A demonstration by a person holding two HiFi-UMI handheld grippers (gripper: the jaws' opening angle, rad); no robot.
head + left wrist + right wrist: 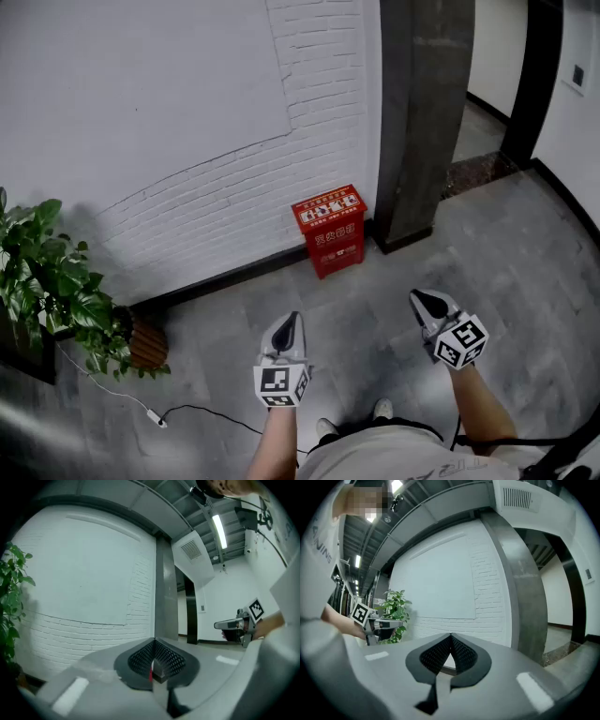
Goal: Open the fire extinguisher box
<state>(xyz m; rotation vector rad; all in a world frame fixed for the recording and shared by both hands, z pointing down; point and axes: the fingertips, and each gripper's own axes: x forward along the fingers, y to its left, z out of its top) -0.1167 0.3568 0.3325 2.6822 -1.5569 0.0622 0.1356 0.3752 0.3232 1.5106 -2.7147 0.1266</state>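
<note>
The red fire extinguisher box [330, 230] stands closed on the grey floor, against the white brick wall and beside a dark pillar [422, 122]. Both grippers hang well short of it, at about waist height. My left gripper [292, 322] points toward the box from below and left, its jaws together and empty. My right gripper [423, 300] sits to the right, also shut on nothing. In the left gripper view the pads [140, 657] meet at a ridge, with only a thin red sliver showing between them. The right gripper's pads [436, 654] likewise close to a point.
A leafy potted plant [56, 291] in a brown pot [145, 342] stands at the left wall. A thin cable with a white plug [159, 419] lies on the floor near it. A doorway opens behind the pillar at the right. The person's shoes [380, 410] show at the bottom.
</note>
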